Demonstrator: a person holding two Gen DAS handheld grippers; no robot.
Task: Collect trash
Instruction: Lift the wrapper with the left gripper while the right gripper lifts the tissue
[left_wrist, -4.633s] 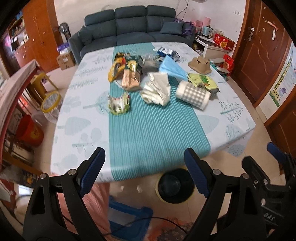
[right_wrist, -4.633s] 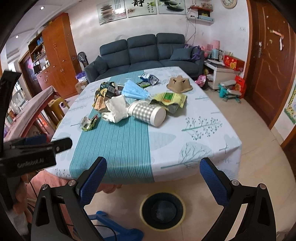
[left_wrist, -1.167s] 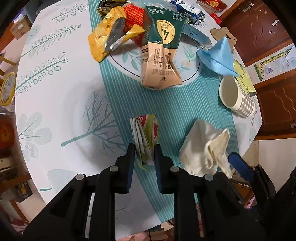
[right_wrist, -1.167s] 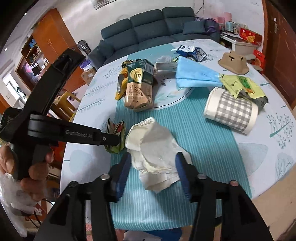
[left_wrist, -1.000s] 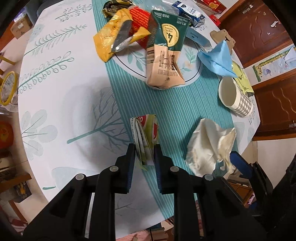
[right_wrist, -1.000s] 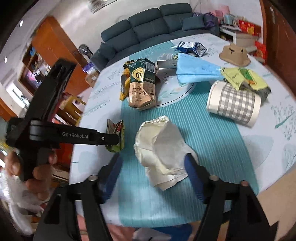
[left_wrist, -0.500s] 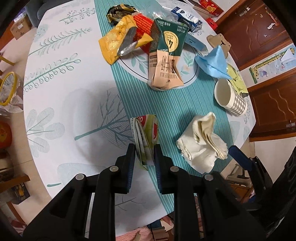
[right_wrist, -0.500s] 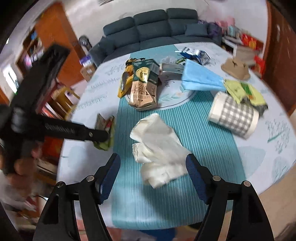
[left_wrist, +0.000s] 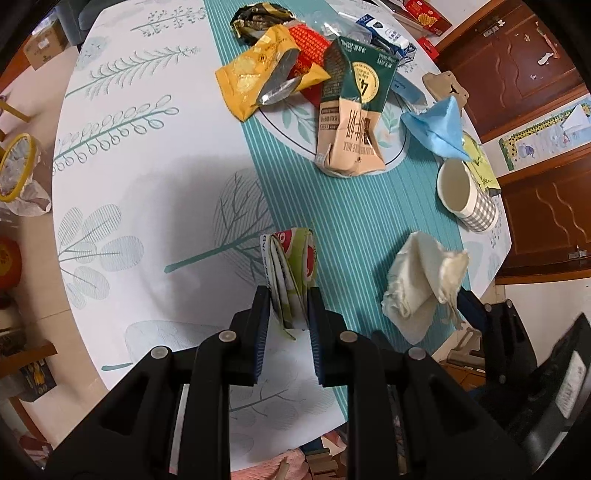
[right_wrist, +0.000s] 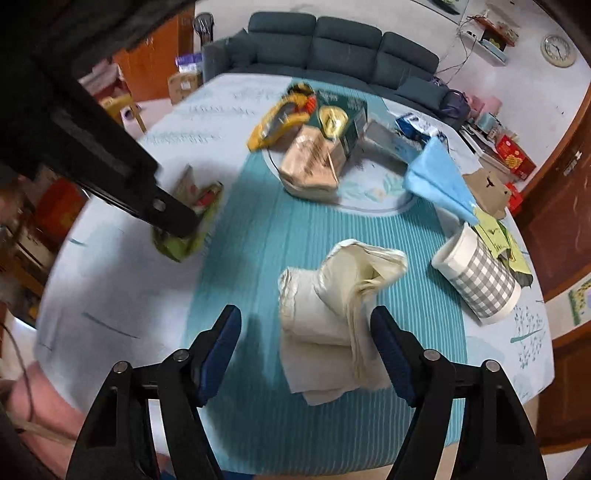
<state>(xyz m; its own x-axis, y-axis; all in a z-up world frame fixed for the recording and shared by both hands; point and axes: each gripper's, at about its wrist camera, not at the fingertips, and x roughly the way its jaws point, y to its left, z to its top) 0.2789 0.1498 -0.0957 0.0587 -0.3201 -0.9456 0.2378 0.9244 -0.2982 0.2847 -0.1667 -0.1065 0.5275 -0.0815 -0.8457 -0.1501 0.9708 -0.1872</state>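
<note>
My left gripper (left_wrist: 287, 308) is shut on a folded green, red and white snack wrapper (left_wrist: 291, 269) and holds it above the table; it also shows in the right wrist view (right_wrist: 186, 218). My right gripper (right_wrist: 306, 332) is open, its jaws on either side of a crumpled cream-white tissue wad (right_wrist: 336, 306), which lies on the teal striped runner (right_wrist: 258, 240); the wad also shows in the left wrist view (left_wrist: 421, 284). The right finger (right_wrist: 388, 343) is close to or touching the wad.
Further back lie a crushed green-and-tan milk carton (left_wrist: 351, 110), a yellow snack bag (left_wrist: 258, 81), a blue face mask (left_wrist: 439, 129), a grey checked paper cup (right_wrist: 476, 284) on its side and a yellow-green wrapper (right_wrist: 498, 236). A sofa (right_wrist: 332, 48) stands behind the table.
The left gripper has lifted the wrapper higher off the table. The right gripper has opened wider and moved lower over the tissue wad, which has shifted and changed shape.
</note>
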